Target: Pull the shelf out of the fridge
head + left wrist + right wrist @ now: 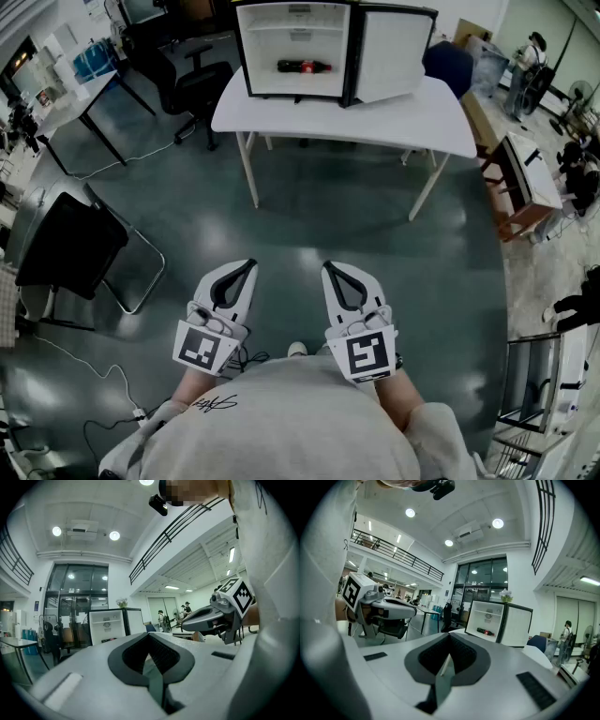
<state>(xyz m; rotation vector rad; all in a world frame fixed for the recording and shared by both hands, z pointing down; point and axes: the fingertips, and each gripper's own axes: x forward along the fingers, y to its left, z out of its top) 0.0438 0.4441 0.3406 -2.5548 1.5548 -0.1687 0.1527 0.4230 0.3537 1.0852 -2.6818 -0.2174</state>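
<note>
A small fridge (298, 47) stands on a white table (375, 117) far ahead, its door (394, 52) swung open to the right. Inside, a white shelf (292, 27) spans the upper part, and a dark cola bottle (302, 67) lies on its side below it. Both grippers are held close to my body, well short of the table, pointing toward the fridge. My left gripper (246, 267) is shut and empty; so is my right gripper (330, 269). The right gripper view shows the fridge (490, 620) and bottle (485, 631) in the distance.
A black office chair (192, 89) stands left of the table, and a black folding chair (75, 253) is on the floor at my left. A desk (84, 98) sits at the far left. Boxes, furniture and people (530, 56) fill the right side.
</note>
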